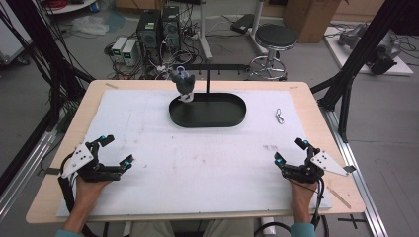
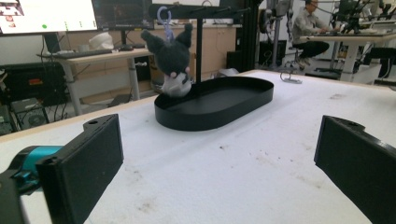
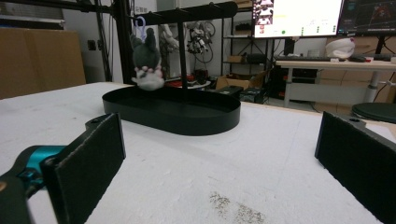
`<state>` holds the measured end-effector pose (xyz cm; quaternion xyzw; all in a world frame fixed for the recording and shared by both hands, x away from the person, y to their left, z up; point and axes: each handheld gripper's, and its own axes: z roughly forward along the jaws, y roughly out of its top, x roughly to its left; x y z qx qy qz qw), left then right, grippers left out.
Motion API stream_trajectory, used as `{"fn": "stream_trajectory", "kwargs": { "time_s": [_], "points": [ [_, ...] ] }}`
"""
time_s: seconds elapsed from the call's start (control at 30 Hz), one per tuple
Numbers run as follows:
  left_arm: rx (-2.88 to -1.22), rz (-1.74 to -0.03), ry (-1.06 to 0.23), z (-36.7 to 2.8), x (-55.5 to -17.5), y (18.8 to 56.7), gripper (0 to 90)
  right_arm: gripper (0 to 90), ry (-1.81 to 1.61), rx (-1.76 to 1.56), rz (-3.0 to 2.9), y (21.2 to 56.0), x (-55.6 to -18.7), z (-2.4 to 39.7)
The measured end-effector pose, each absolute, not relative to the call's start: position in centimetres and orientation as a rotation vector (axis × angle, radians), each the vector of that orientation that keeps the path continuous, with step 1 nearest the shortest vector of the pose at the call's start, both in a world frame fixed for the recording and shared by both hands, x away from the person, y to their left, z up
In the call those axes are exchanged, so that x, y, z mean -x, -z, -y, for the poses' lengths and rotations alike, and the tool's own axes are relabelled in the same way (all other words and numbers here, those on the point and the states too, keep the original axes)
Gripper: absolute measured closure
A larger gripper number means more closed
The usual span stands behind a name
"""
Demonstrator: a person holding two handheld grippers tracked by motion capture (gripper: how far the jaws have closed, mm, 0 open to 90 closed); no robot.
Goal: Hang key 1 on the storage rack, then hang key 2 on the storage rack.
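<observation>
Resting at the near corners of the table (image 1: 148, 91), the left tool (image 1: 116, 151) and right tool (image 1: 288, 151) both sit with jaws spread wide and empty. The plush keychain (image 1: 184, 85) hangs by its loop from the black rack (image 1: 217, 67) over the oval tray (image 1: 207, 120), well apart from both. A small metal clasp (image 1: 279, 116) lies untouched right of the tray, so any handling looks not yet begun
</observation>
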<state>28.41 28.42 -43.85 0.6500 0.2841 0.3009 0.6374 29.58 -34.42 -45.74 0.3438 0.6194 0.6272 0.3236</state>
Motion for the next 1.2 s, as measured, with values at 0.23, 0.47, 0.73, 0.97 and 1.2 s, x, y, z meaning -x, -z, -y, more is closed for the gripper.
{"fn": "stream_trajectory", "kwargs": {
  "time_s": [0.23, 0.47, 0.73, 0.97, 1.2],
  "points": [
    [-1.465, -0.652, -0.689, -28.5, -28.4, 43.9, 1.7, 0.9, -1.641, -0.893, -1.622, 45.7, -29.6, 34.4],
    [-1.461, -0.658, -0.699, -28.7, -28.4, 44.0, 1.7, 0.9, -1.643, -0.908, -1.624, 45.7, -29.6, 34.4],
    [-1.438, -0.683, -0.705, -29.2, -28.3, 44.7, 1.7, 0.9, -1.643, -0.929, -1.656, 45.0, -29.9, 34.8],
    [-1.427, -0.693, -0.705, -29.1, -28.4, 45.0, 1.7, 0.9, -1.628, -0.937, -1.701, 41.6, -30.9, 35.2],
    [-1.402, -0.71, -0.716, -29.5, -28.1, 45.4, 1.7, 0.9, -1.592, -0.966, -1.772, 38.0, -32.9, 35.3]
  ]
}}
